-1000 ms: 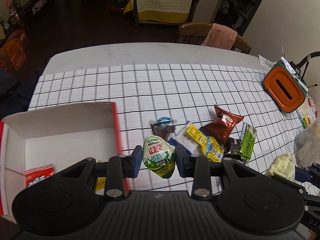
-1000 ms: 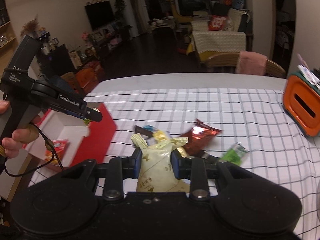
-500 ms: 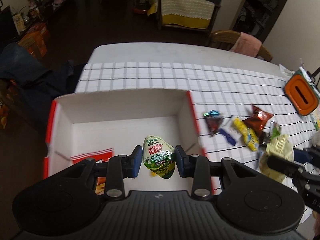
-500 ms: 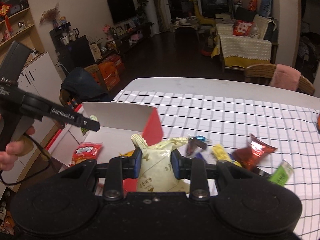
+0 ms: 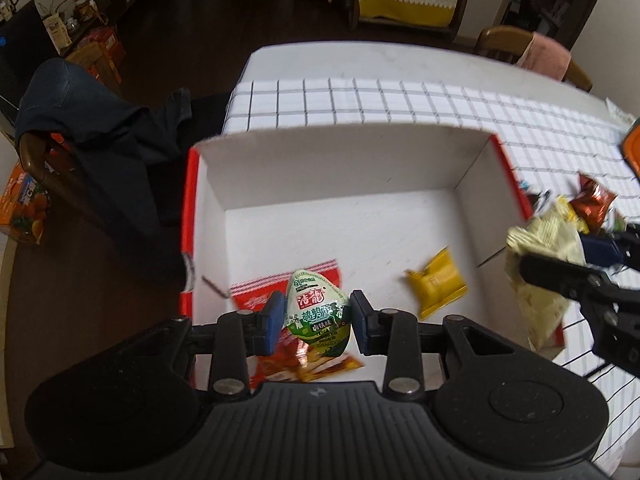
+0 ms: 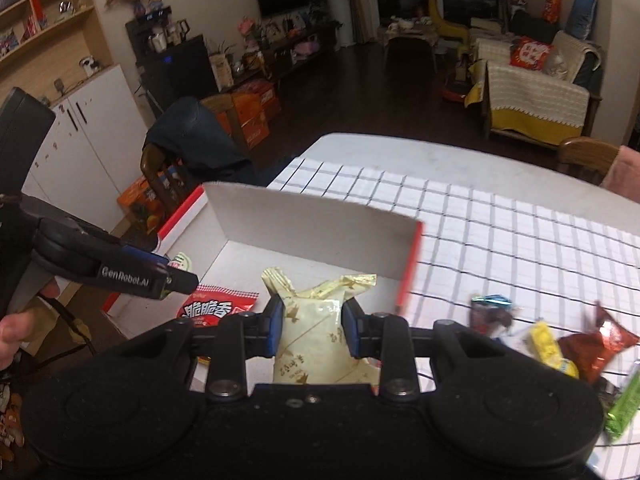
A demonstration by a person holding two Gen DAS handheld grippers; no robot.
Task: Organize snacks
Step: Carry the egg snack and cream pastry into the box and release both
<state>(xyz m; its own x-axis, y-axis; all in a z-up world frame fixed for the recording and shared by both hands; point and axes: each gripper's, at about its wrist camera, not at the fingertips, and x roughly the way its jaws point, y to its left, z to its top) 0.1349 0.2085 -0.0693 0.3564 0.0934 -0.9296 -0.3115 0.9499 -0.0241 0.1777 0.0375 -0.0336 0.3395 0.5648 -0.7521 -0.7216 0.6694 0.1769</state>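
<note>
My left gripper (image 5: 317, 316) is shut on a green and white snack pack (image 5: 319, 312) and holds it above the open white box with red sides (image 5: 344, 168). In the box lie a red snack bag (image 5: 276, 300) and a yellow packet (image 5: 436, 282). My right gripper (image 6: 313, 326) is shut on a pale yellow bag (image 6: 320, 332) and holds it over the box's right edge (image 6: 408, 268); the same bag shows in the left wrist view (image 5: 544, 264). The left gripper also shows in the right wrist view (image 6: 176, 278).
Several loose snacks lie on the checked tablecloth right of the box: a dark candy (image 6: 490, 312), a yellow bar (image 6: 550, 346), a brown-red bag (image 6: 600, 344), a green bar (image 6: 624, 408). A chair draped with dark clothing (image 5: 92, 136) stands left of the table.
Both grippers have moved left with their snacks. The left one now hangs over the middle of the box and the right one has reached the box's right edge.
</note>
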